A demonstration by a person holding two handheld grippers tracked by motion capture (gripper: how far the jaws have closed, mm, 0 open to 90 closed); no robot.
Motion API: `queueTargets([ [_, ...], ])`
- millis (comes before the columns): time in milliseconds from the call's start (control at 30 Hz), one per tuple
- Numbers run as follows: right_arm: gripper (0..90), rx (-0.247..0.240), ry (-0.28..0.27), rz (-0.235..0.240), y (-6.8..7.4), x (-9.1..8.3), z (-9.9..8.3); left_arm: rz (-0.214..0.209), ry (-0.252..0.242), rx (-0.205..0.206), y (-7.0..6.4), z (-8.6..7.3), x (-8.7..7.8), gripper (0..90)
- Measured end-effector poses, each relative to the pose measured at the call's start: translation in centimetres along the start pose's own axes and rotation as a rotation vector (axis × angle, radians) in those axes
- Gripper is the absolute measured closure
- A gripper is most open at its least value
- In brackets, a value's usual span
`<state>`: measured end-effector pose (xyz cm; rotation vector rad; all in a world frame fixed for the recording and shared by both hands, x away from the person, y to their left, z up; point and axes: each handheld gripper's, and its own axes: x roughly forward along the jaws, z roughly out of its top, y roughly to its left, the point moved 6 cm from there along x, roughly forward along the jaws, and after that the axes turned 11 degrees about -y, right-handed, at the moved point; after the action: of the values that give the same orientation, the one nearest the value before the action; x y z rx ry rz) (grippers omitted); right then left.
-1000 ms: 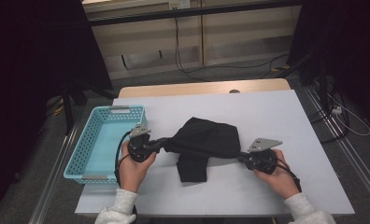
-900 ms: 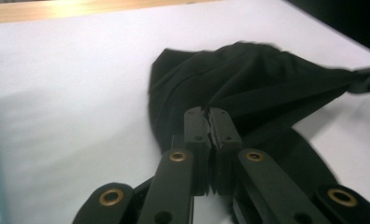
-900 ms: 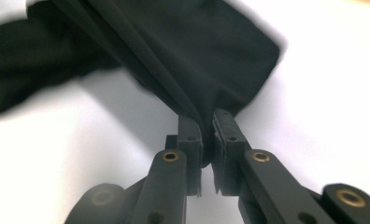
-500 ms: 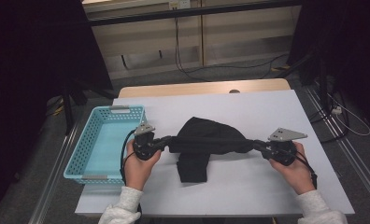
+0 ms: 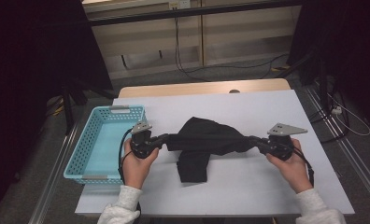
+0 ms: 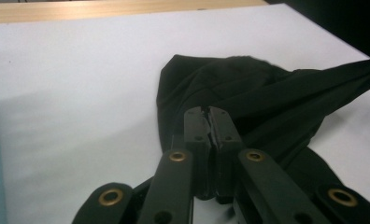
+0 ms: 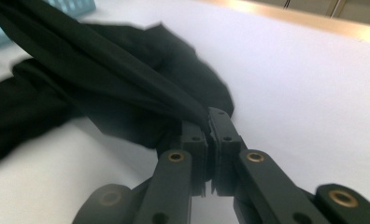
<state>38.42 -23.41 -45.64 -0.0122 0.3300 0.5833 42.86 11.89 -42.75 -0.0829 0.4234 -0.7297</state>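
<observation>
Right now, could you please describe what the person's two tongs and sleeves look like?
Both the left tongs and right tongs are black, each topped by a grey three-cornered plate and trailing a black cable. Up close, their jaws are flat black bars with brass-coloured rivets. The person wears light grey knitted sleeves.

left: basket (image 5: 99, 140) blocks | right: bare table (image 5: 286, 112) | near edge: open

Bright, even overhead light — dim surroundings, motion blur in right gripper view.
</observation>
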Motion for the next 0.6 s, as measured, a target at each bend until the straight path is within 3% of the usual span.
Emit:
queueTargets([
  [133,86.6,0.017,-0.032,0.012,-0.2,-2.2,1.6,-0.023,-0.021,-0.002,-0.5,0.7,-0.3,87.4],
  [200,86.4,-0.005,-0.025,0.004,-0.2,-2.7,1.8,-0.026,-0.018,0.002,-0.7,0.7,-0.1,87.4],
  [267,86.2,-0.006,-0.03,0.003,-0.3,-2.5,1.6,-0.024,-0.011,0.006,-0.8,0.5,0.3,87.3],
  [467,86.0,0.001,0.038,-0.014,-0.8,-1.4,-0.5,-0.02,0.014,0.009,-0.7,-0.5,1.3,87.1],
  [600,86.1,0.003,0.037,-0.03,-1.2,-1.3,-0.7,-0.032,0.027,0.019,-1.0,-1.0,1.6,86.8],
])
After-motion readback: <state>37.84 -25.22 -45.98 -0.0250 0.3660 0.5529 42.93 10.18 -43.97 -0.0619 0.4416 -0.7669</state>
